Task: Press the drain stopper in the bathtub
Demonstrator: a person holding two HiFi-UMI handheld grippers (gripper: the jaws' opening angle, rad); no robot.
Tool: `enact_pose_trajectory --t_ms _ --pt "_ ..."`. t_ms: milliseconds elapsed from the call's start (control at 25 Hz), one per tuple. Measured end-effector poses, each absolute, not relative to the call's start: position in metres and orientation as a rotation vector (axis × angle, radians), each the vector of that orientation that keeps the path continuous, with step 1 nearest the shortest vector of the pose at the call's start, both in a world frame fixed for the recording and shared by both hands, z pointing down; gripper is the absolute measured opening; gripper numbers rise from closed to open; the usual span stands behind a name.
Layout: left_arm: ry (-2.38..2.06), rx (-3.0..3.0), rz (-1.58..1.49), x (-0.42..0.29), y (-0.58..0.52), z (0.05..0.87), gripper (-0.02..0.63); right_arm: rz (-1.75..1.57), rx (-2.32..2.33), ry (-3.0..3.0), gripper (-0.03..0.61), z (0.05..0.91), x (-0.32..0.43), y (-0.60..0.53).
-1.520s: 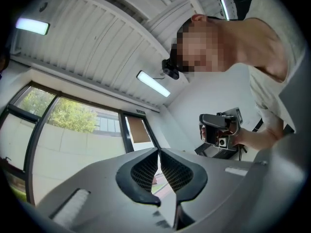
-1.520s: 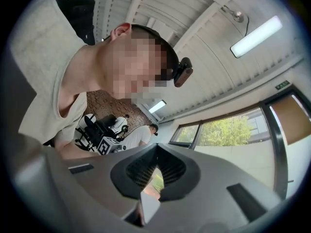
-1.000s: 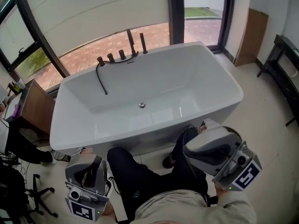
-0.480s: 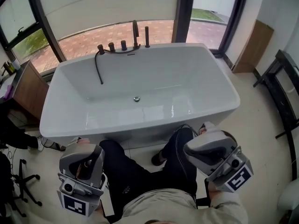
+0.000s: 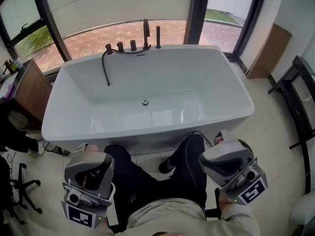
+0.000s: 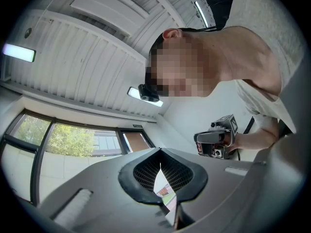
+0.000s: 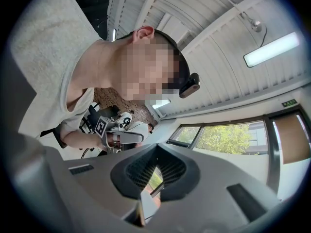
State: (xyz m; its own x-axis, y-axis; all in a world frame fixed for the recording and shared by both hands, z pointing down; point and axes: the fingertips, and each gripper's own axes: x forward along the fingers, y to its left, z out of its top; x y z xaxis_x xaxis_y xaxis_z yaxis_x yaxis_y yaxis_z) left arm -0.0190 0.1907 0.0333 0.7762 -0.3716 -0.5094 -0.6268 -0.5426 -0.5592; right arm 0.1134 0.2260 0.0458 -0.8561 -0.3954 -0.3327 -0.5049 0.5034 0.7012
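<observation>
While the drain stopper waits untouched, the room holds the following.

1. Wooden cabinet (image 5: pixel 29 95): on the floor just beside the bathtub's left end.
2. Left gripper (image 5: pixel 88 183): held low beside the seated person's left knee, outside the tub's near wall, nose tipped up toward the ceiling. Jaws drawn together to a thin slit, nothing between them.
3. Bathtub (image 5: pixel 147 134): white and freestanding, its long near side facing the person. Nothing seen inside but the drain fitting.
4. Dark taps (image 5: pixel 133 44): a row on the far rim, toward the left corner. A black hose (image 5: pixel 105 70) trails from them down the inner wall.
5. Drain stopper (image 5: pixel 144 102): small, round and metallic, on the tub floor about midway along its length and closer to the far wall. Well apart from both grippers.
6. Person's legs (image 5: pixel 147 181): dark trousers, between the two grippers, feet at the tub's near wall.
7. Right gripper (image 5: pixel 229 168): held low by the right knee, also outside the near wall and pointing upward. Jaws closed to a narrow crack, holding nothing.
8. Black rack (image 5: pixel 300 97): against the right side of the room.

Step in hand, as I judge it: the reach has not begun. Next, one gripper must rise over the near rim, turn nose-down, and descend to the tub floor so the closed jaws land squarely on the stopper. It should then push straight down. The smooth cap may let the tips skid off.
</observation>
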Motion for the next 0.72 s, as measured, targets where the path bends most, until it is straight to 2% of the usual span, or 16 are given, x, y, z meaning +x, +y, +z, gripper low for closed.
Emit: enact_pose_trajectory --t_ms 720 --pt "0.728 -2.185 0.429 -0.018 0.1945 0.0332 0.008 1.317 -0.785 2.63 0.003 0.0522 0.1064 0.2247"
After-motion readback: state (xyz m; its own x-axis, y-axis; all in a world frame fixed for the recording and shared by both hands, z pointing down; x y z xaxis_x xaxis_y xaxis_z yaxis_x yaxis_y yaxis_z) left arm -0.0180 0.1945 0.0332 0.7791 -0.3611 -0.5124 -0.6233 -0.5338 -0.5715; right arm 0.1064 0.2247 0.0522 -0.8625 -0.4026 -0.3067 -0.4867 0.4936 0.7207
